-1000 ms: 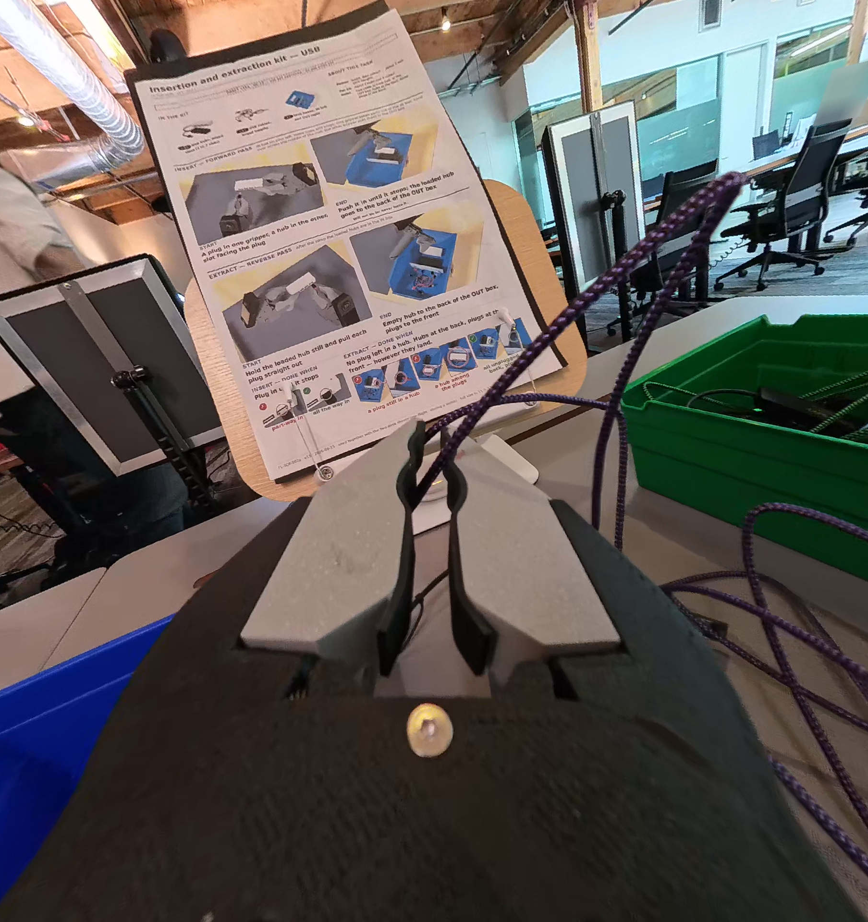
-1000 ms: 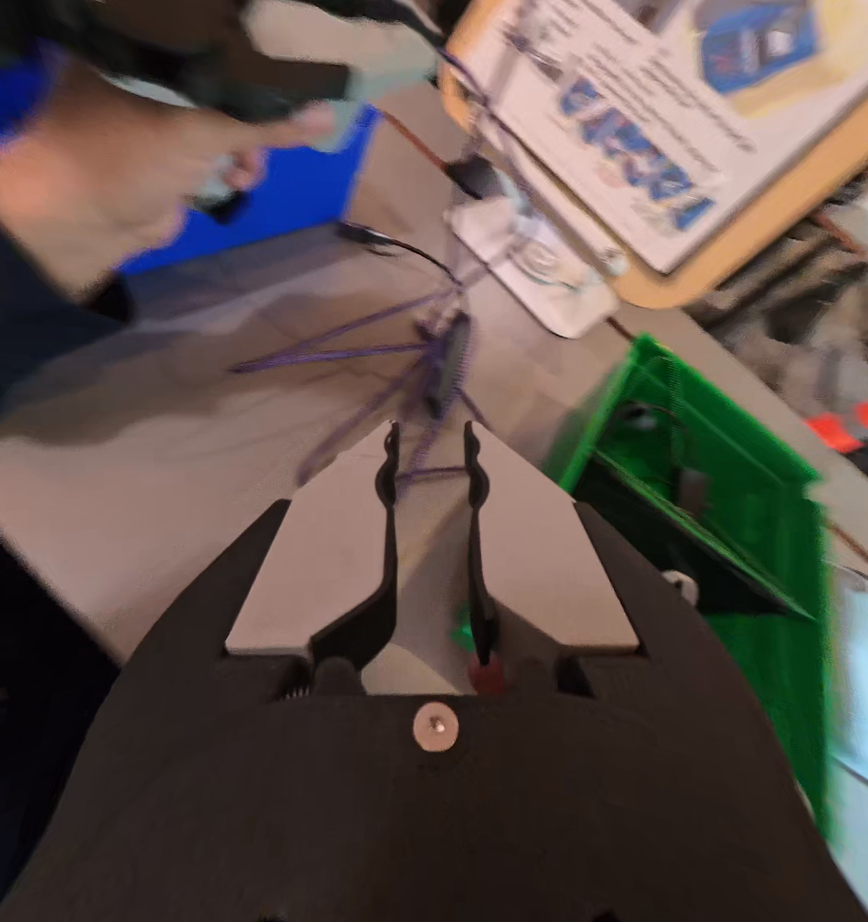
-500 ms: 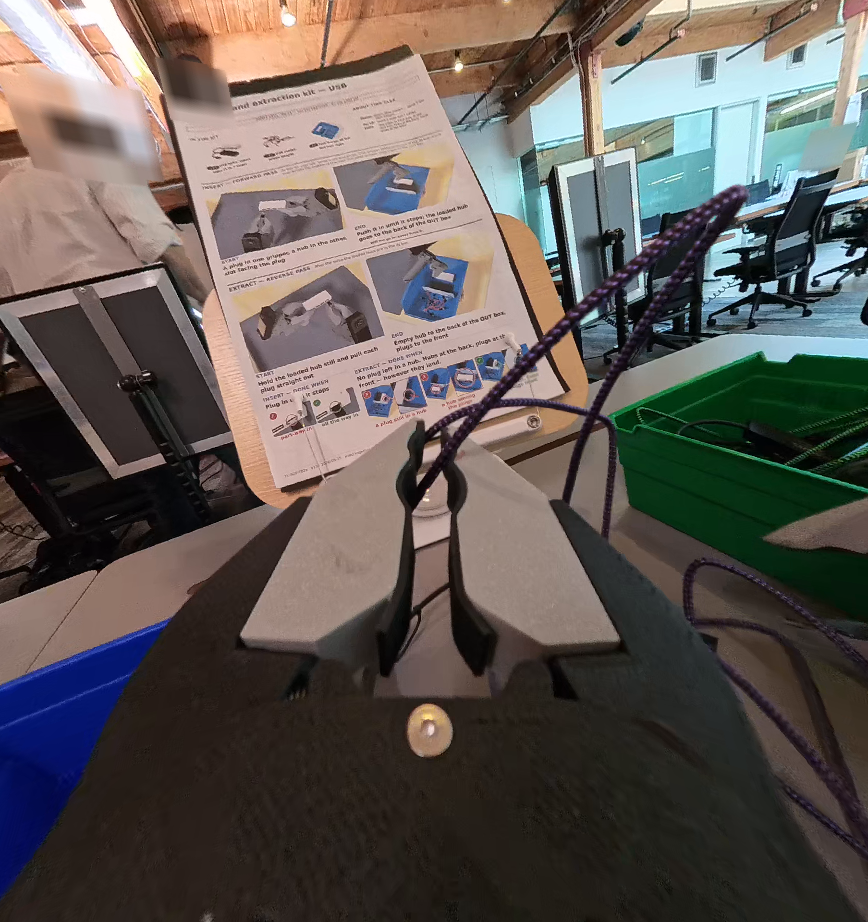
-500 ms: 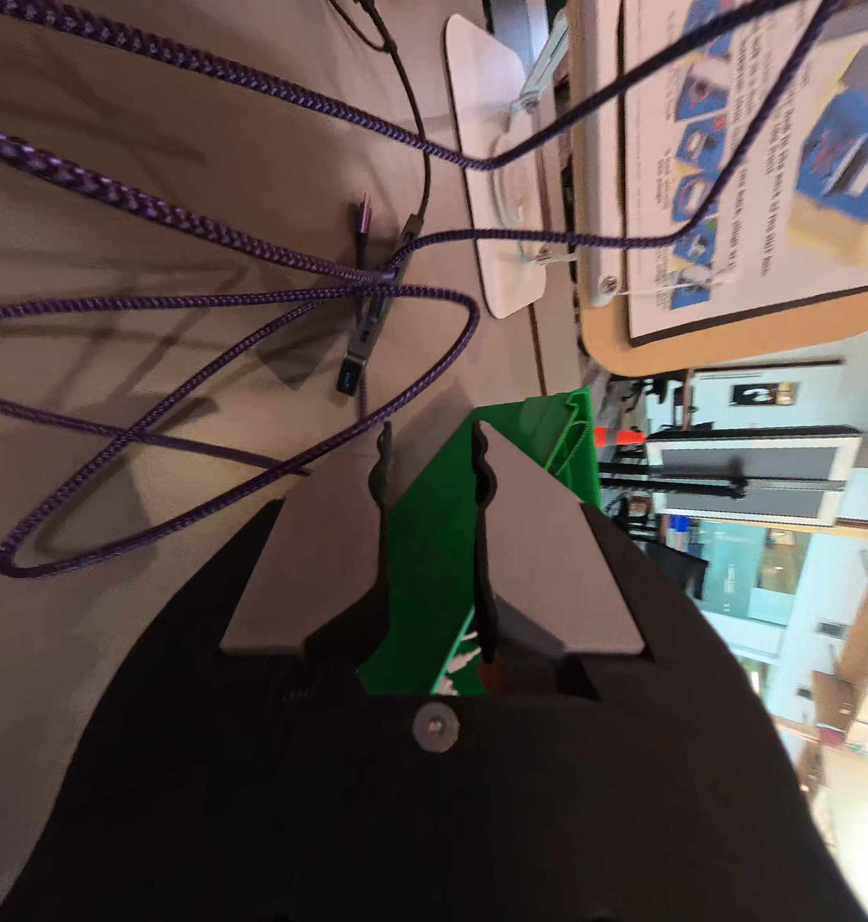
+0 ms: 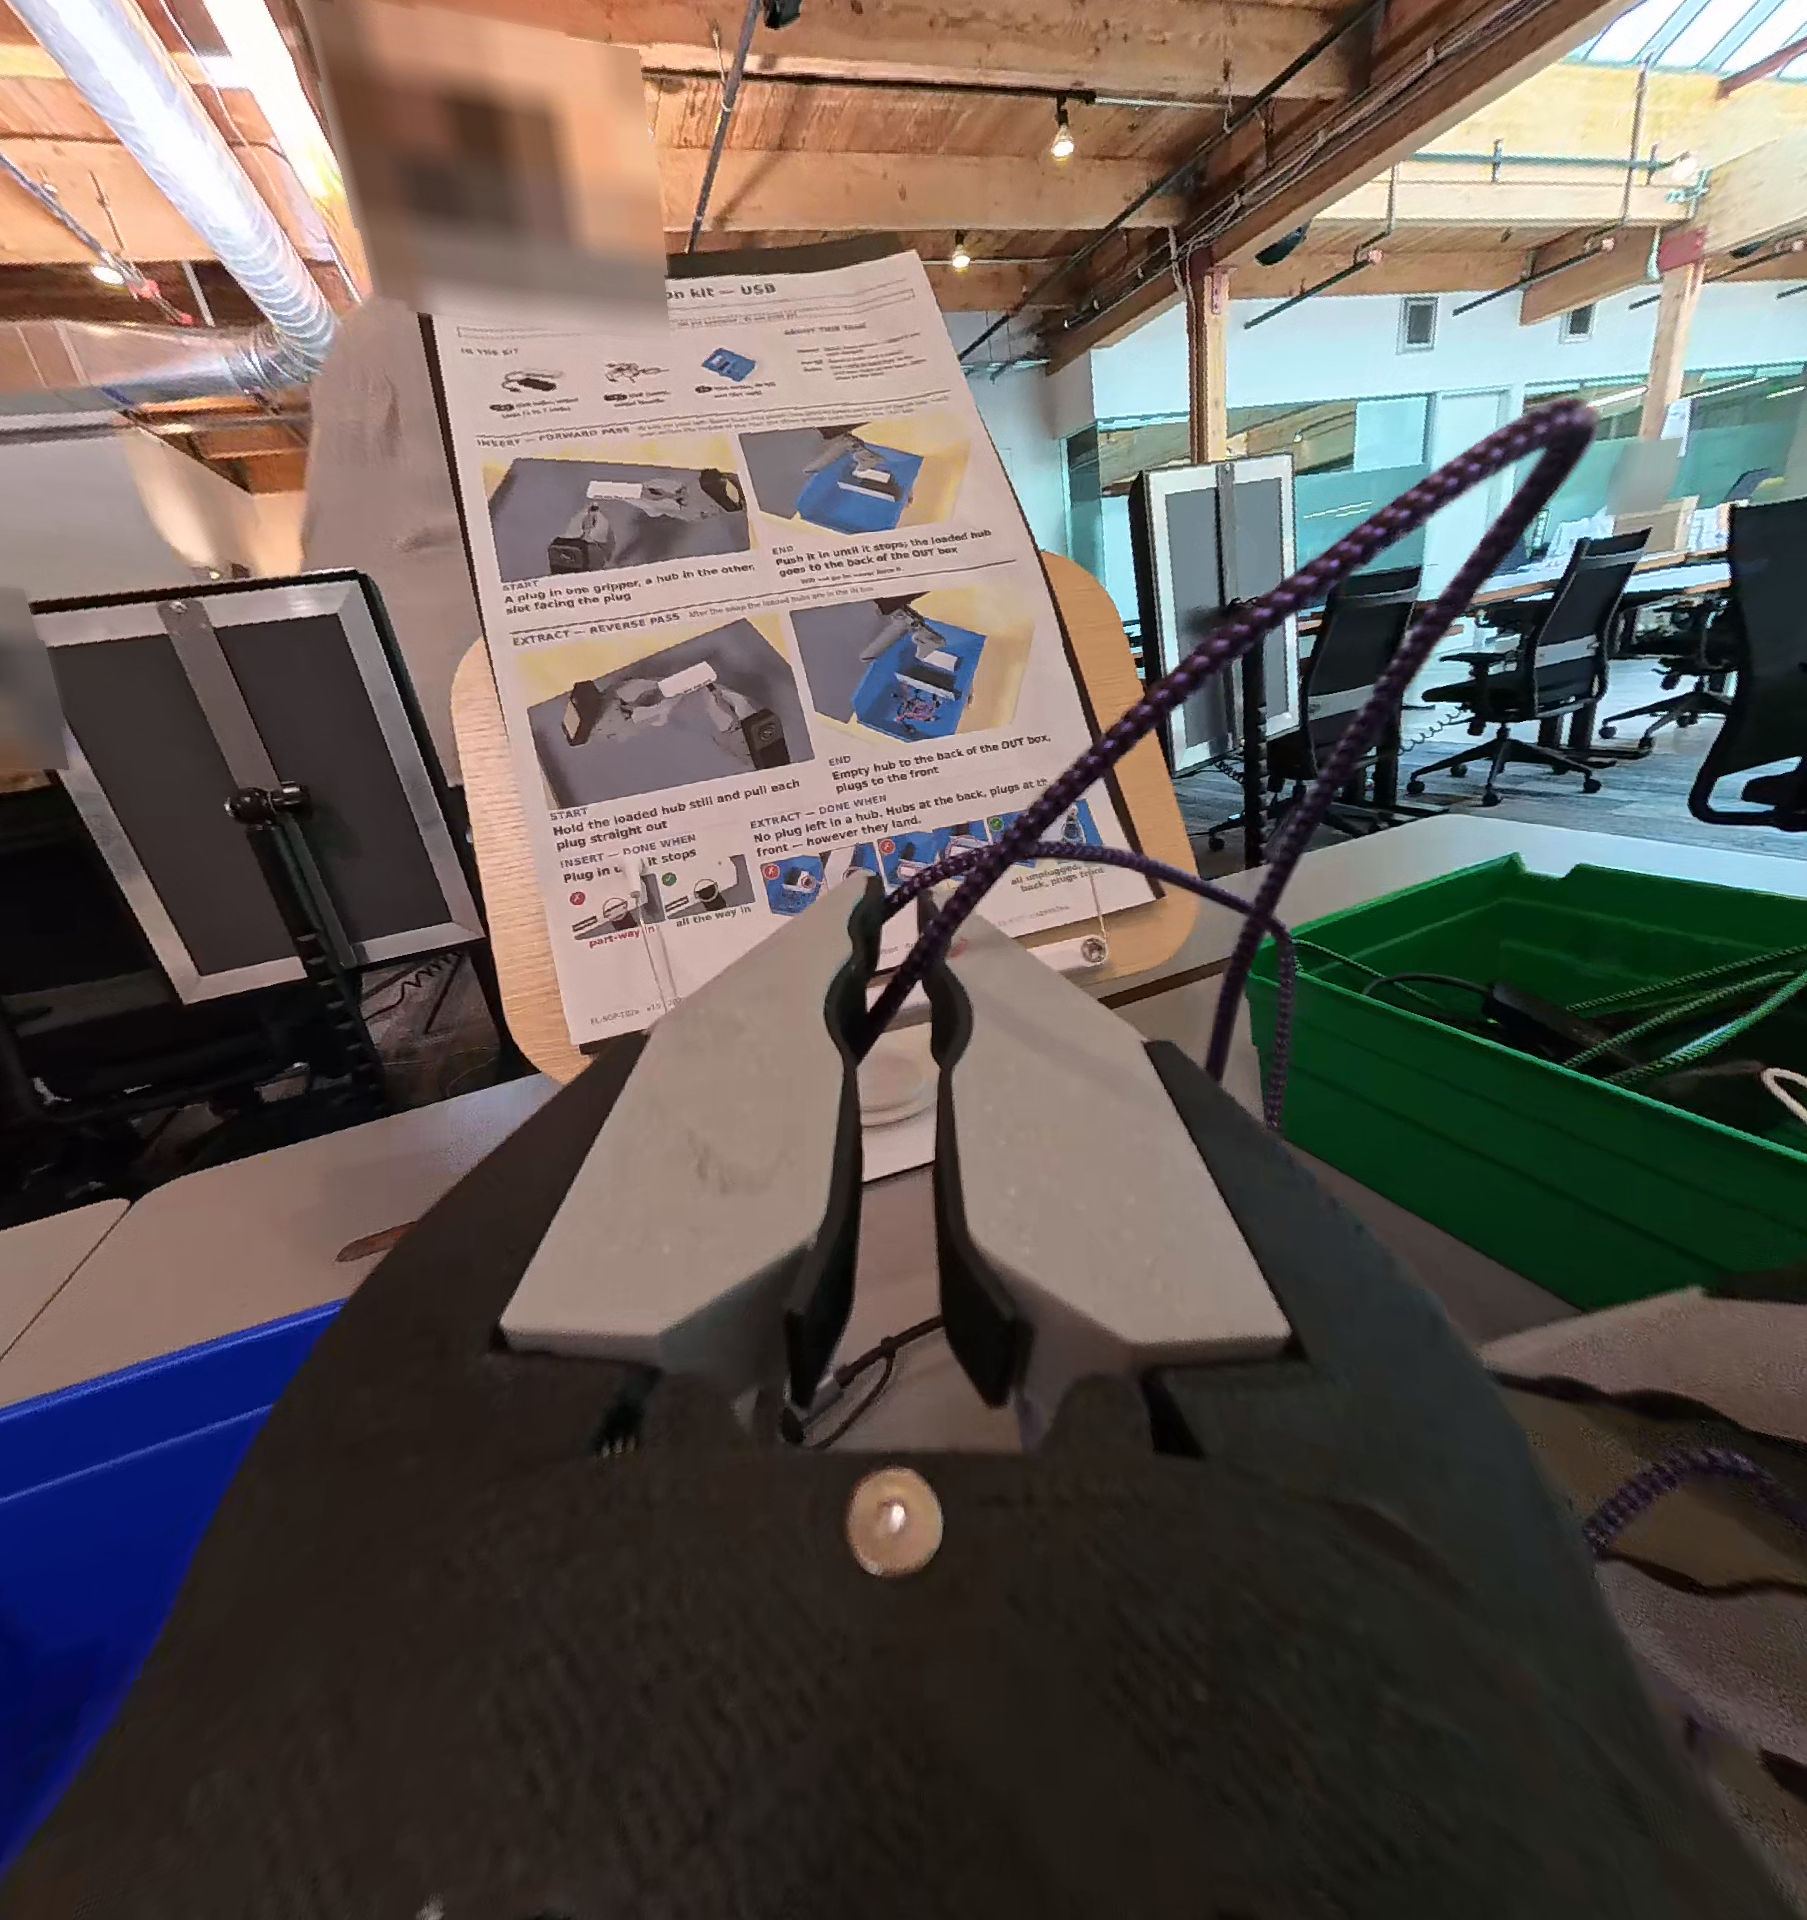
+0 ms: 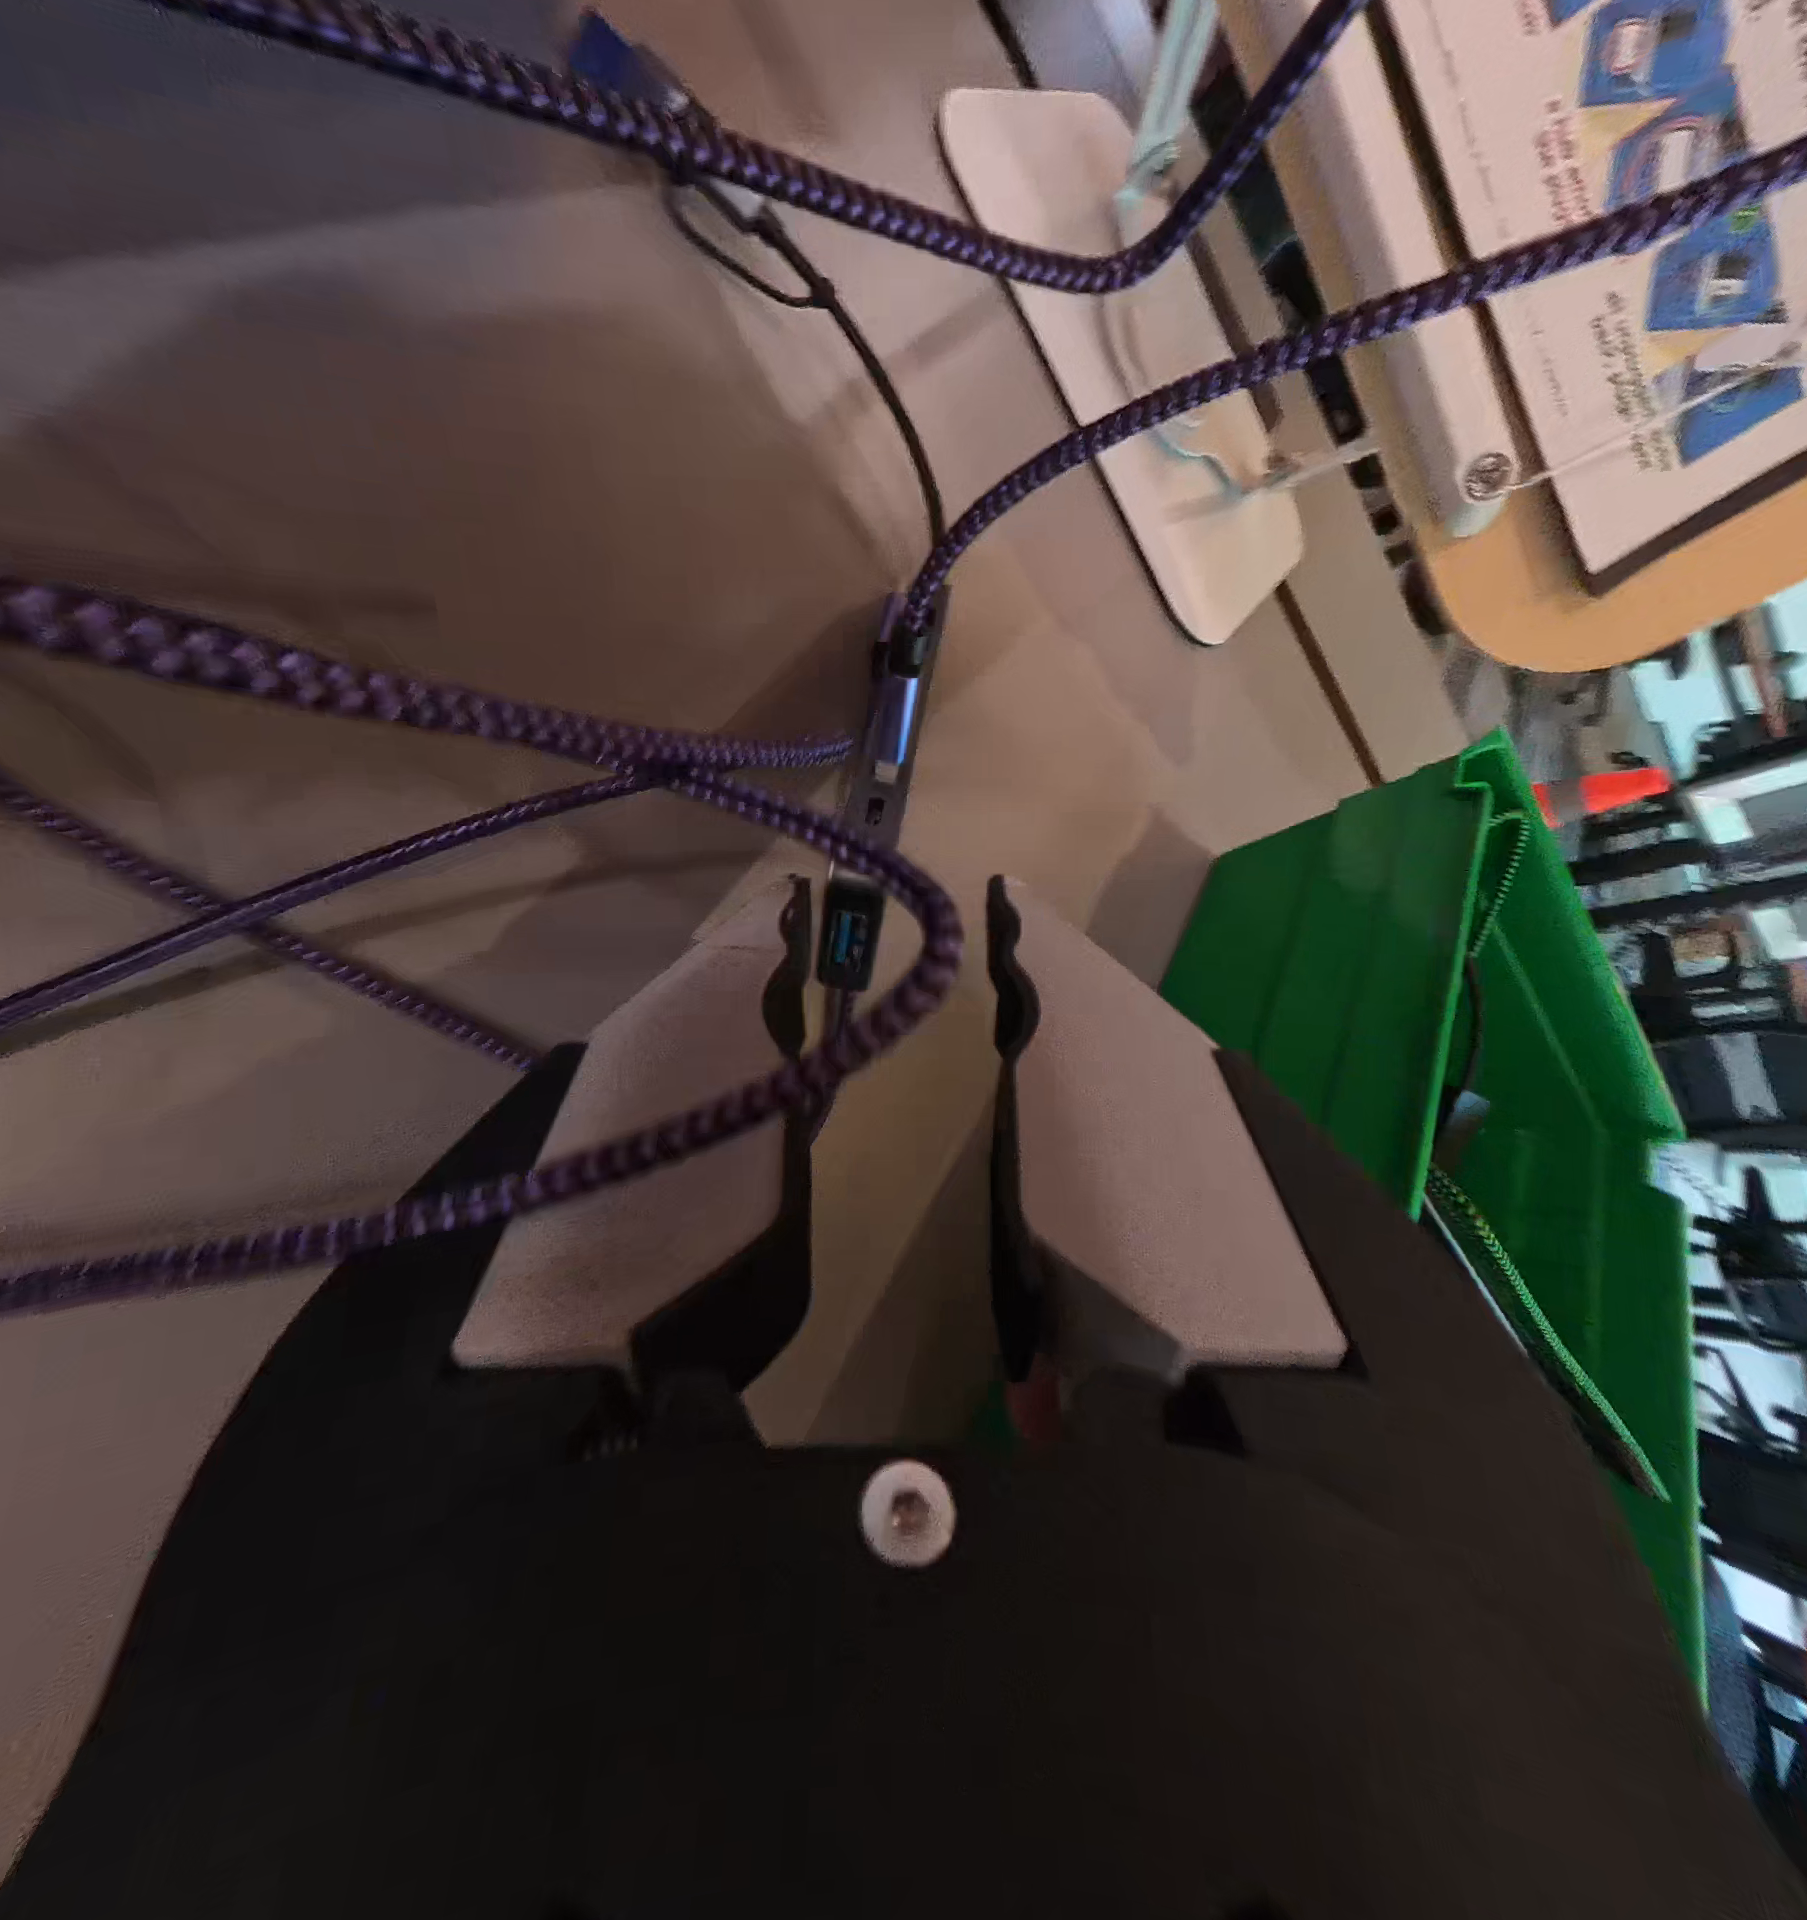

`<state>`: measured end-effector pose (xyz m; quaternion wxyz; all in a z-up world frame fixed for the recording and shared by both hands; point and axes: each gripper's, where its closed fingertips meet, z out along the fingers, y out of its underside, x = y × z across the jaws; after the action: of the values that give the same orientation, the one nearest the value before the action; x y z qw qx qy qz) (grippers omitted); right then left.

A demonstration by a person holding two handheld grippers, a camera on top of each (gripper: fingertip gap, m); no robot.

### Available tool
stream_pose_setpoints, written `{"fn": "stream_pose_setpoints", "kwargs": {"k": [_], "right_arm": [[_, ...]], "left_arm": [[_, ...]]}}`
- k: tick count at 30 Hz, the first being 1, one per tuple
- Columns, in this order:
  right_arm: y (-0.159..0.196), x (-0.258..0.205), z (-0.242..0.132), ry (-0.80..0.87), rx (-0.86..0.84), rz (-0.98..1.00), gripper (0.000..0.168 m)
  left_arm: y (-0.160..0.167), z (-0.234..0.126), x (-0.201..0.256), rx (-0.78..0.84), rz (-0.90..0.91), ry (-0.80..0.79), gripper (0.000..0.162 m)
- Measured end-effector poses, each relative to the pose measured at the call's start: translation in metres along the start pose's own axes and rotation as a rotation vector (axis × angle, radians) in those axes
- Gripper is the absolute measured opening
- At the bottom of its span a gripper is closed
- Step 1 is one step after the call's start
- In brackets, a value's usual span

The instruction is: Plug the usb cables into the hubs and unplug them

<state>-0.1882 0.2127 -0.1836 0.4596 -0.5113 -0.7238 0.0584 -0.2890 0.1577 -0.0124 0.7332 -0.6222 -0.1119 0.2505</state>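
Since half a second ago the right gripper (image 6: pixel 894 935) has closed in on the hub (image 6: pixel 894 717); its fingers now frame the hub's near end, gap moderate, gripping nothing. A purple cable (image 6: pixel 525 727) loops across that gap. Hub lies on the grey table (image 6: pixel 359 416), beside the green bin (image 6: pixel 1398 987). Left gripper (image 5: pixel 894 914) unchanged: fingers narrow, pinching a purple cable (image 5: pixel 1294 603) at the tips. Instruction sheet (image 5: pixel 764 644) stands behind; blue bin (image 5: pixel 68 1558) lower left.

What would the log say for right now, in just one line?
left gripper: shut on purple braided cable | right gripper: open, above slim grey hub on table | green plastic bin: beside
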Motion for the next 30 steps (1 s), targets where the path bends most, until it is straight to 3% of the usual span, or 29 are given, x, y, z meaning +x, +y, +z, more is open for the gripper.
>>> {"fn": "stream_pose_setpoints", "kwargs": {"k": [3, 6, 10, 17, 21, 26, 28, 30], "right_arm": [[0.002, 0.005, 0.012, 0.061, 0.027, 0.005, 0.033], [0.002, 0.016, 0.021, 0.143, 0.071, -0.015, 0.012], [-0.003, 0.02, 0.019, 0.144, 0.14, -0.009, 0.008], [-0.024, 0.069, -0.044, 0.351, 0.199, -0.167, 0.007], [-0.027, 0.108, -0.077, 0.367, 0.286, -0.159, 0.007], [-0.007, 0.156, -0.103, 0.413, 0.338, -0.14, 0.008], [0.003, 0.173, -0.113, 0.46, 0.351, -0.168, 0.008], [0.008, 0.183, -0.125, 0.51, 0.396, -0.231, 0.008]], "left_arm": [[-0.003, -0.001, 0.0, 0.008, 0.019, -0.006, 0.003], [-0.003, -0.001, 0.0, 0.007, 0.02, -0.005, 0.003], [-0.001, 0.0, 0.0, 0.002, 0.011, -0.001, 0.003], [-0.004, -0.003, 0.0, 0.015, -0.034, 0.034, 0.002], [-0.002, -0.002, 0.01, 0.023, -0.074, 0.098, 0.002], [0.011, 0.0, 0.046, -0.046, -0.072, 0.315, 0.017], [0.032, -0.006, 0.073, -0.152, -0.061, 0.51, 0.02], [0.062, -0.011, 0.086, -0.315, -0.083, 0.609, 0.022]]}}
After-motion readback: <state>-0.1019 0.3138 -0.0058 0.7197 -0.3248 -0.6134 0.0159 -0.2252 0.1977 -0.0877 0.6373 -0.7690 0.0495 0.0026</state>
